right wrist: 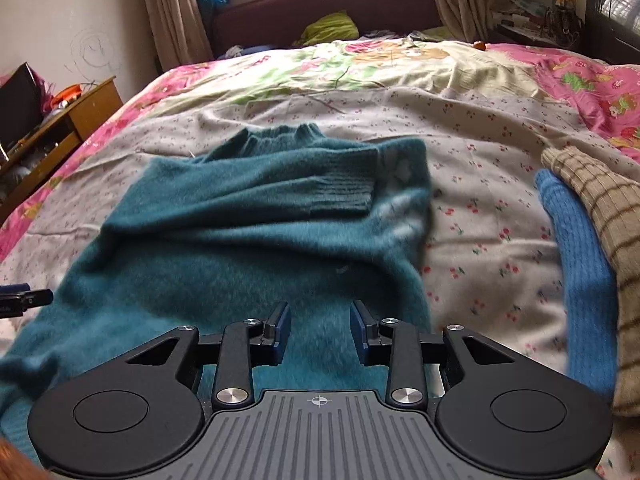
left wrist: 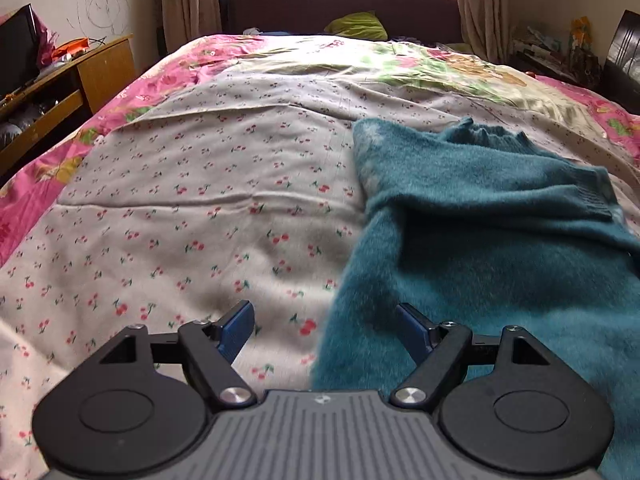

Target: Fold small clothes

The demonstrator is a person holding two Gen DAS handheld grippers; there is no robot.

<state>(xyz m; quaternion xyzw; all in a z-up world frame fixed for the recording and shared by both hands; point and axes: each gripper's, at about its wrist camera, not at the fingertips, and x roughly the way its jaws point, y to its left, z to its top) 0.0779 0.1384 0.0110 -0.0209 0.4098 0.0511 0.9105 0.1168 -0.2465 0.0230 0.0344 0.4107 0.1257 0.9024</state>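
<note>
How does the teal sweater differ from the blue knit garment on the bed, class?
The teal sweater is fuzzy and lies spread out, a ribbed cuff folded across its front; the blue knit garment is ribbed, brighter, and partly hidden under a striped beige garment. The teal sweater lies right ahead of the right gripper; the blue one lies off to its right. Both rest on the cherry-print sheet.

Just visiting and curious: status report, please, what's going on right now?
Left hand-held gripper open, right hand-held gripper open, both empty. Teal sweater on bed, one sleeve folded across. Blue knit lies alongside, apart.

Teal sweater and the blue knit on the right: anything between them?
Only bare cherry-print sheet between teal sweater and blue knit, per right wrist view.
</note>
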